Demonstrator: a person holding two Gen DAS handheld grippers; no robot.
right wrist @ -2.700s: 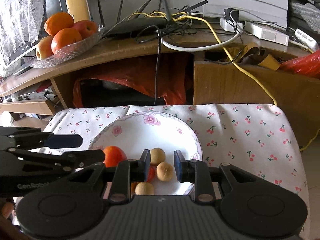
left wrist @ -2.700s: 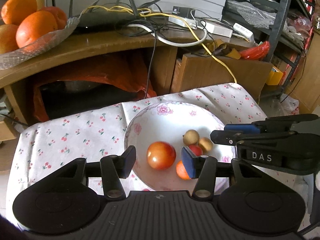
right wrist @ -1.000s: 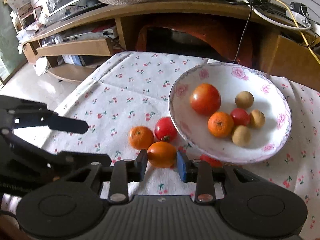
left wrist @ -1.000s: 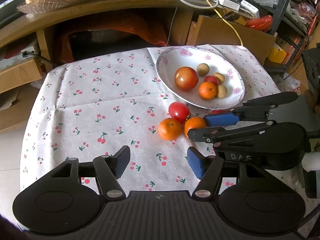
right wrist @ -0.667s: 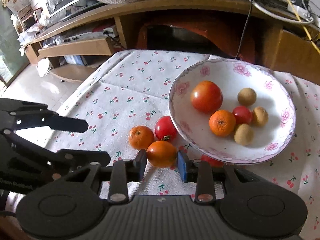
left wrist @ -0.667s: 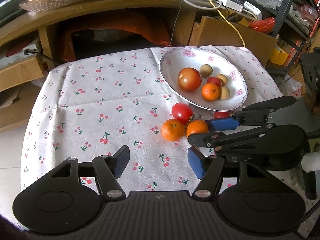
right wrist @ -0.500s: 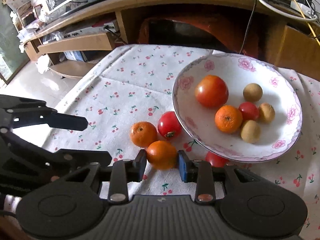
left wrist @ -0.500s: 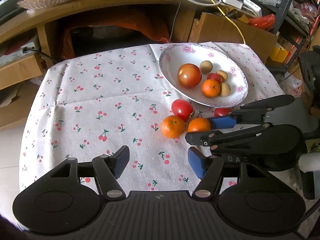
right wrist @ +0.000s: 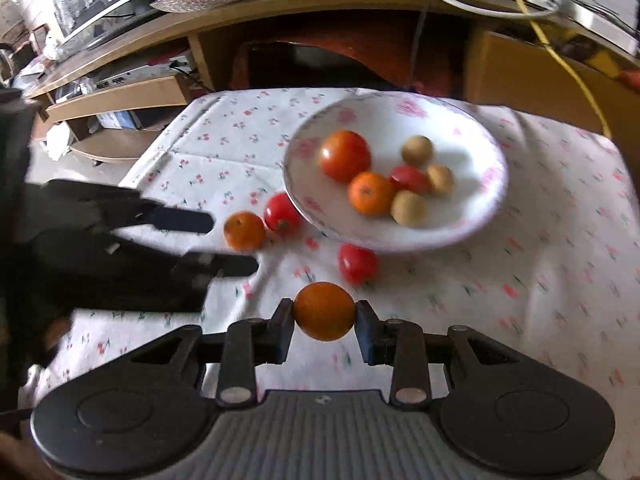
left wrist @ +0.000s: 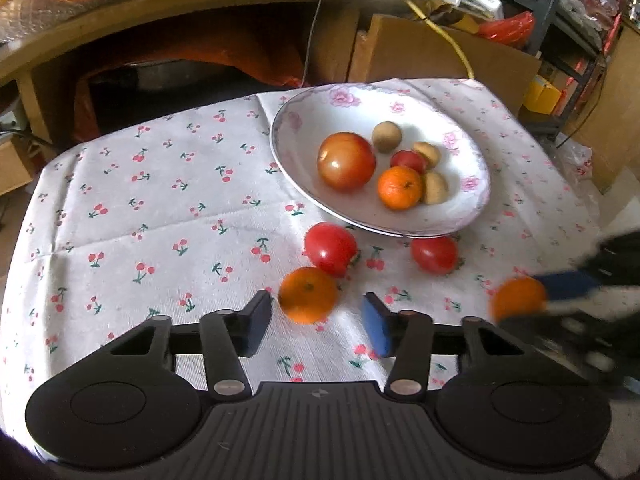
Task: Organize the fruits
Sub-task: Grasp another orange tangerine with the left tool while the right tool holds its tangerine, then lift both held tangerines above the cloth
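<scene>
The right gripper [right wrist: 324, 330] is clamped on 1 orange [right wrist: 324, 317], a pad against each side, and the fruit hangs clear of the cherry-print cloth [right wrist: 520, 280]. The left gripper [left wrist: 316, 322] is closing around a second orange [left wrist: 308, 295]. That fruit sits on the cloth between the 2 fingers, just beyond the tips and nearer the left-hand pad; the pads do not appear to press it yet, though motion blur makes contact hard to confirm.

Controlling relation: the white floral bowl [right wrist: 492, 204] lies ahead of the right gripper and slightly to its right, across 1 loose tomato [right wrist: 357, 263]. The held orange is round, so no long axis needs aligning. The bowl already contains 1 large tomato [right wrist: 345, 155], 1 orange, 1 small red fruit and 3 small tan fruits.

Another tomato [left wrist: 330, 248] touches the second orange on its far side, near the bowl rim. The left gripper is the nearer tool for both.
</scene>
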